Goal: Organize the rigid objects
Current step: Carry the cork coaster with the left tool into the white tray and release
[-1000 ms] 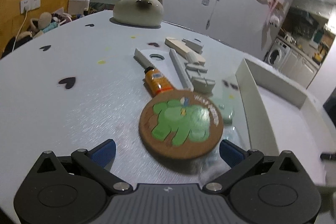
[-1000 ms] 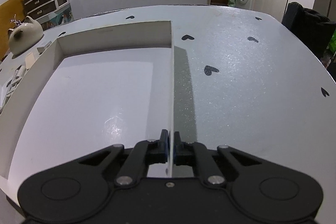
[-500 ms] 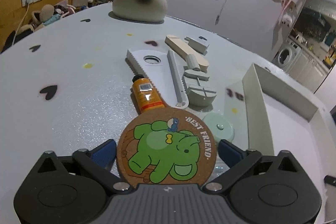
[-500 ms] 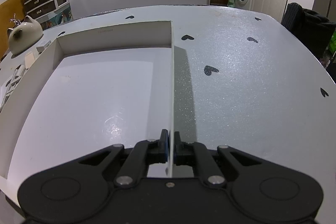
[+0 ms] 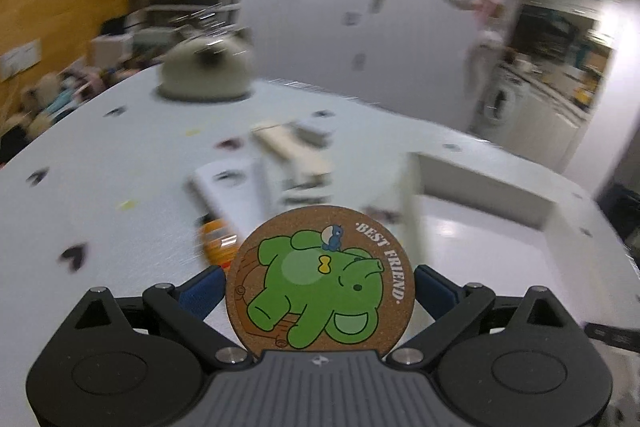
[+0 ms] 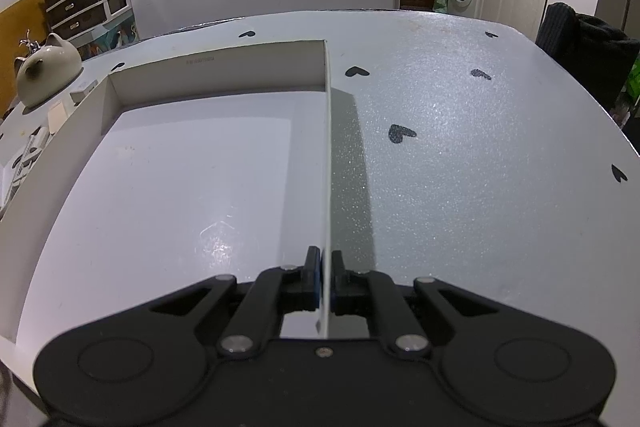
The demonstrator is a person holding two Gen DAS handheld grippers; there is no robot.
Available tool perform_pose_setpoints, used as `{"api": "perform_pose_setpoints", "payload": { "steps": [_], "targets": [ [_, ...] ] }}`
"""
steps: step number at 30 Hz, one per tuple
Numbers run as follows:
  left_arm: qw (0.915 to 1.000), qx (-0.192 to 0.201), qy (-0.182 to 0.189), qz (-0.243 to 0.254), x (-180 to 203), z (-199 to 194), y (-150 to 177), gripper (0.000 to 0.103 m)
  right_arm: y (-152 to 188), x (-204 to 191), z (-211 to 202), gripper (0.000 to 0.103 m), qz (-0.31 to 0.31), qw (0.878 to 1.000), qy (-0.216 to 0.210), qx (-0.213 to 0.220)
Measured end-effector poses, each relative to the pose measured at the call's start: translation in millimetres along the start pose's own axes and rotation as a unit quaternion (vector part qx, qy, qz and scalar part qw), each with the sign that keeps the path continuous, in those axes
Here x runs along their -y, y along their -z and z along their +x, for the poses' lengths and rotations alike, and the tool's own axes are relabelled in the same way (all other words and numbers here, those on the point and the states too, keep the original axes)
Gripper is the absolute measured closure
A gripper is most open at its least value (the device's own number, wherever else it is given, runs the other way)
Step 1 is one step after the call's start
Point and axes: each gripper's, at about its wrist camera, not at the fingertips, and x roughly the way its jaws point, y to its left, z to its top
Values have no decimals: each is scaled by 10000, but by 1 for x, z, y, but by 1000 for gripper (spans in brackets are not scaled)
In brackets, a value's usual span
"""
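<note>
Coaster (image 5: 320, 279), cork with a green elephant, sits clamped edge to edge between your left gripper's (image 5: 318, 287) wide-set jaws, above the surface (image 5: 120, 187). Your right gripper (image 6: 325, 273) pinches the white box's (image 6: 327, 147) side wall.

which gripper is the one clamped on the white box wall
The right gripper: its jaws are pinched shut on the thin side wall of the white box. The left gripper stands wide, holding the round cork coaster instead.
</note>
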Motion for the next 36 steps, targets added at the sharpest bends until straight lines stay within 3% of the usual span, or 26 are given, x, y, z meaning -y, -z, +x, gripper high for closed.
{"api": "perform_pose_setpoints", "payload": {
  "steps": [7, 16, 26, 36],
  "targets": [
    [9926, -121, 893, 818, 66, 1, -5, 5, -1, 1, 0, 99, 60, 10000, -15, -22],
    [9676, -601, 1755, 1712, 150, 35, 33, 5, -4, 3, 2, 99, 134, 9998, -68, -113],
    [9546, -1037, 1841, 2100, 191, 70, 70, 4, -6, 7, 3, 99, 194, 9995, -163, -183],
    [9538, -1037, 1825, 2149, 203, 69, 70, 0, -6, 6, 3, 99, 223, 9994, -165, -205]
  ]
}}
